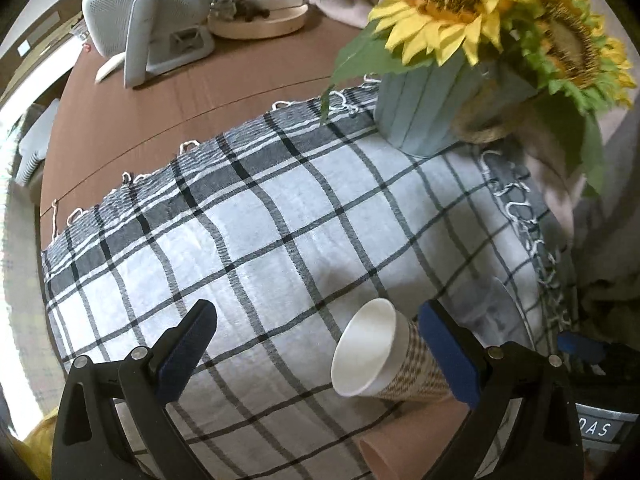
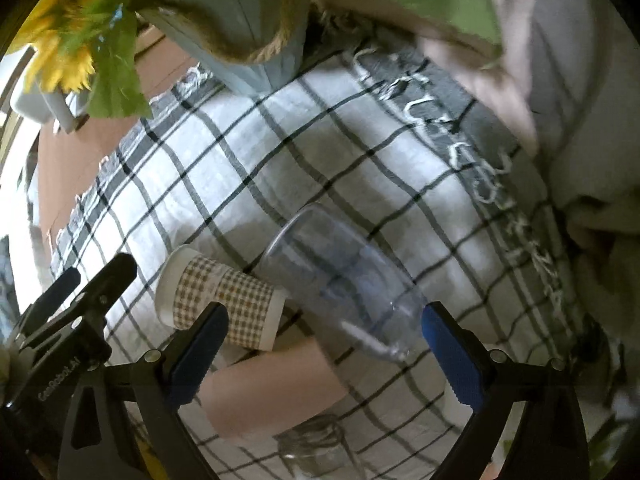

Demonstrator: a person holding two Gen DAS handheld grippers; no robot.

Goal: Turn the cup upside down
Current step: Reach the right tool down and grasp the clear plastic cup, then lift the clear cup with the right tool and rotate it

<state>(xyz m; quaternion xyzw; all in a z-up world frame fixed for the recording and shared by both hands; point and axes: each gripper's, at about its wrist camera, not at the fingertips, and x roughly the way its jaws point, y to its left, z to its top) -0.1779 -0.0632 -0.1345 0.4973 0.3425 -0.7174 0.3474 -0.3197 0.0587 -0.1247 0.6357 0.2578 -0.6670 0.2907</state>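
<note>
Two cups on their sides, both tools spread

Left wrist view: the left tool (image 1: 318, 344) is spread, gripping nothing; the paper cup (image 1: 384, 356) lies on the checked cloth (image 1: 248, 240), mouth leftward, base beside the right-hand pad. Right wrist view: the right tool (image 2: 324, 344) is also spread; the clear plastic cup (image 2: 340, 276) lies between its pads, long axis running diagonally away, nearer this tool.

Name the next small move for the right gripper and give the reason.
Probably close the right gripper on the clear cup: it lies on its side on the checked cloth between the open jaws, base nearest, beside the paper cup.
</note>
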